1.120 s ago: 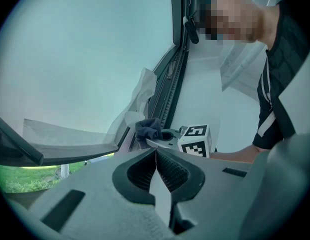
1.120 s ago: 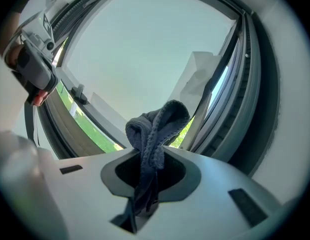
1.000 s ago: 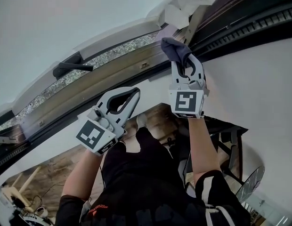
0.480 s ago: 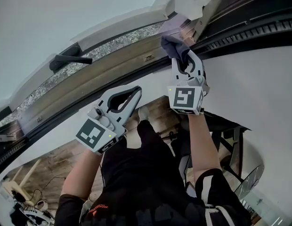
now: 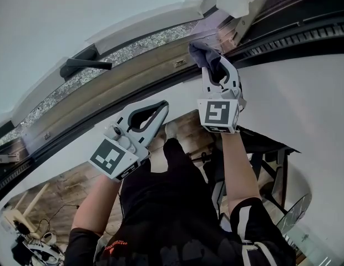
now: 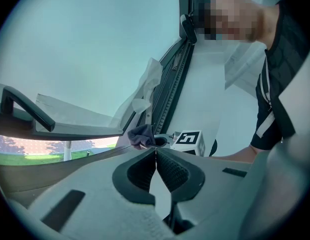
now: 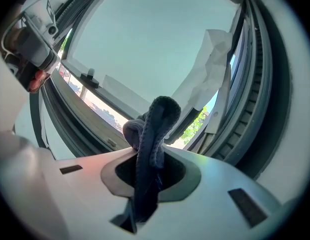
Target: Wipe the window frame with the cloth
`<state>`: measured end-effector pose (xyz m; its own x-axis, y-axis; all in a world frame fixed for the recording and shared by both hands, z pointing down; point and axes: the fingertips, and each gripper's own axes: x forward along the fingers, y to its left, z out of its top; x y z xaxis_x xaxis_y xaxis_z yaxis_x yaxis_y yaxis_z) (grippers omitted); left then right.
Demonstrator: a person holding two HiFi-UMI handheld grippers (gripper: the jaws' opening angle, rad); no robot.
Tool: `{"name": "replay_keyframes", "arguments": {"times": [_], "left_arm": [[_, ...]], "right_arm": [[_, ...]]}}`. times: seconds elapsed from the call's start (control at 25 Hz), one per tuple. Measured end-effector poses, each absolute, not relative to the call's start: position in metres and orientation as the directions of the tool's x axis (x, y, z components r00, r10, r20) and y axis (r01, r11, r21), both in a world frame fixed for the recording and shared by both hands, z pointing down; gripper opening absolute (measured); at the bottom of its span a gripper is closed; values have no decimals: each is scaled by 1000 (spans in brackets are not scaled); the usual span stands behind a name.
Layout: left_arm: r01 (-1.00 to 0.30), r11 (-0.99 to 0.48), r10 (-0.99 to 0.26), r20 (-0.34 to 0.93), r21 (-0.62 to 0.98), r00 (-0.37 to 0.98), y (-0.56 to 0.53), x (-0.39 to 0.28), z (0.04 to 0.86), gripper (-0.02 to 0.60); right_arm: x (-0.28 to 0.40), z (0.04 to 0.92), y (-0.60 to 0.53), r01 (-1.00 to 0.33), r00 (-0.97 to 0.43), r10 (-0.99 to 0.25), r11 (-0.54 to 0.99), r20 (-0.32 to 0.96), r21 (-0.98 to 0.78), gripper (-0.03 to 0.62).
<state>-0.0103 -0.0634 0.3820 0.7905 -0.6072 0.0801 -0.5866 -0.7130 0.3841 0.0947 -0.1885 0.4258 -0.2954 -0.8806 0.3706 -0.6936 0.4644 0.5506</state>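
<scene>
Dark cloth (image 5: 204,53) stays against the window frame (image 5: 133,77).

Both arms are stretched up and out. The right gripper (image 5: 217,66) leads on a straight forearm (image 5: 238,168), jaws clamped on the dark cloth (image 7: 154,124) (a bunch pokes past the tips). The left gripper (image 5: 161,107) hangs lower, to its left, jaws pressed together with nothing between them.

Daylight floods through the window (image 5: 105,49) — bright, hazy; both gripper views bend strongly at their dark edges
</scene>
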Motion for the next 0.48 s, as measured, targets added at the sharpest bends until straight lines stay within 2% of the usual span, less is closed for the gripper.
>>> {"name": "replay_keyframes", "arguments": {"times": [0.48], "left_arm": [[-608,-701,-625,92,372,776,-45,-28,380,21]], "right_arm": [[69,429,-170,-707,-339,-861,499,379,501,58]]}}
